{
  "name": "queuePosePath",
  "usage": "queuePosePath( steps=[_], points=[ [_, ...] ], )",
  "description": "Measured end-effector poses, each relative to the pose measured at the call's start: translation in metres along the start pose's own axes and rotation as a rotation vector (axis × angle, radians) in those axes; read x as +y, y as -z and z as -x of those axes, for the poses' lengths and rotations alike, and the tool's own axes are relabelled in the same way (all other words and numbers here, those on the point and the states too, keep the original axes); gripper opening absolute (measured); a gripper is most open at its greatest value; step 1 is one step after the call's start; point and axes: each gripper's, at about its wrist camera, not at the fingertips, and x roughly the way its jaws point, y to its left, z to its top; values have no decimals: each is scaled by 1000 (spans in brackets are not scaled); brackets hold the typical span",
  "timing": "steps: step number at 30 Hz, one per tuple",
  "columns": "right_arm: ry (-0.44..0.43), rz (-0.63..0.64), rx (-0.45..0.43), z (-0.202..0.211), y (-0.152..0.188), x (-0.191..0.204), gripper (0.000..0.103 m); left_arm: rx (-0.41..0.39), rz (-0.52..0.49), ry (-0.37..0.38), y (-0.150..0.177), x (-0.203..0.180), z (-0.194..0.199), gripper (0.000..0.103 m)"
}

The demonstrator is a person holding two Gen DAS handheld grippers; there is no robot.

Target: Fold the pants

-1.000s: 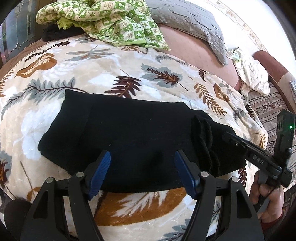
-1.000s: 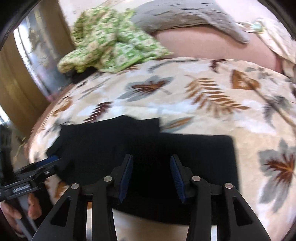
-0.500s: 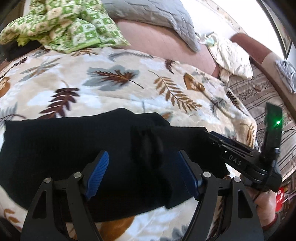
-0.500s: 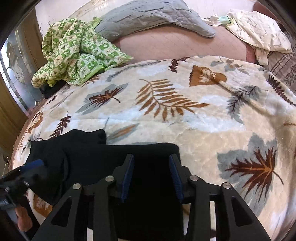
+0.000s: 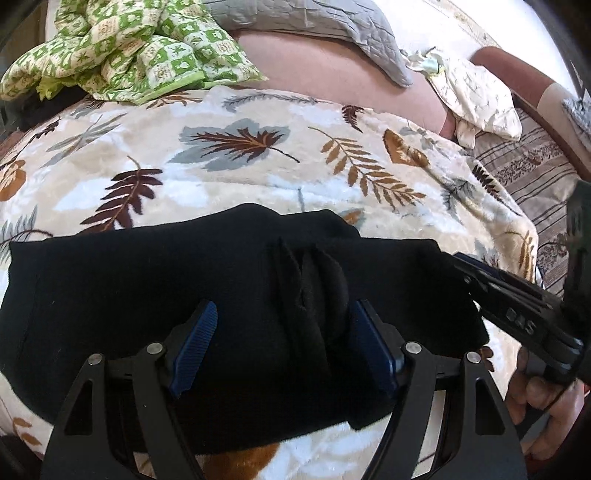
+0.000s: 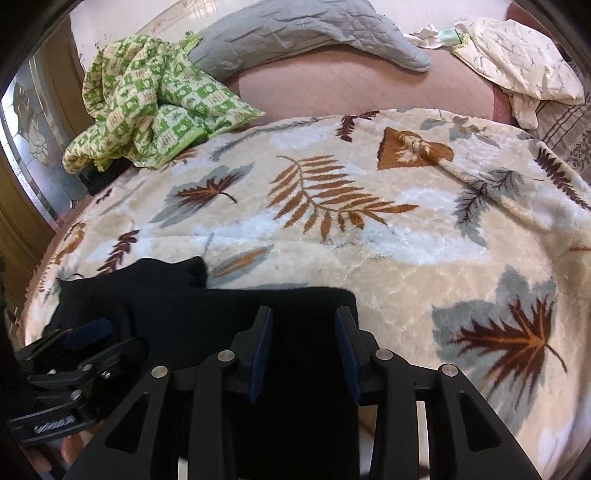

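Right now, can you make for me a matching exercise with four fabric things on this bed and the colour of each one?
Things:
1. pants
2. crumpled quilt
3. pillow
4. blanket under the pants

Colours:
A. grey
B. cream with brown and grey leaves
C. black
D. green and cream checks

Pairs: 1-C, 2-D, 3-A, 4-B

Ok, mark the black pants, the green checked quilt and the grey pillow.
black pants (image 5: 147, 295), left wrist view, flat left part.
green checked quilt (image 6: 147, 107), right wrist view, middle of the heap.
grey pillow (image 6: 295, 33), right wrist view, its broad middle.
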Motion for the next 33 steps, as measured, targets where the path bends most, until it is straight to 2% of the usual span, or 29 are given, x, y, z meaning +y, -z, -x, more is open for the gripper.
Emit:
queuePosePath(
  steps=[5, 13, 17, 19, 23, 25, 26, 29, 33],
  points=[
    [-76, 38, -6, 14, 12, 26, 37, -21, 22, -10, 4, 9, 14, 75],
    [-107, 111, 66, -1, 27, 66, 37, -52, 62, -36, 17, 35, 40, 75],
    [-81, 159, 63, -6, 36, 78, 47, -59, 139, -34, 26, 60, 53, 75],
    [-66, 175, 70, -4, 34, 84, 47, -71, 192, -37, 32, 76, 62, 75],
    [-153, 177, 33, 7, 18, 96, 47, -105, 311, -59, 47, 113, 80, 80],
    [-186, 208, 26, 7, 9, 110, 54, -118, 352, -98, 53, 127, 86, 82],
    [-205, 225, 23, 5, 4, 120, 60, -125, 370, -115, 56, 134, 89, 82],
    [-273, 273, 22, -3, -8, 148, 64, -112, 431, -128, 62, 151, 89, 82],
    [-361, 383, 65, -28, -20, 202, 69, -99, 501, -130, 66, 167, 87, 82]
  ],
)
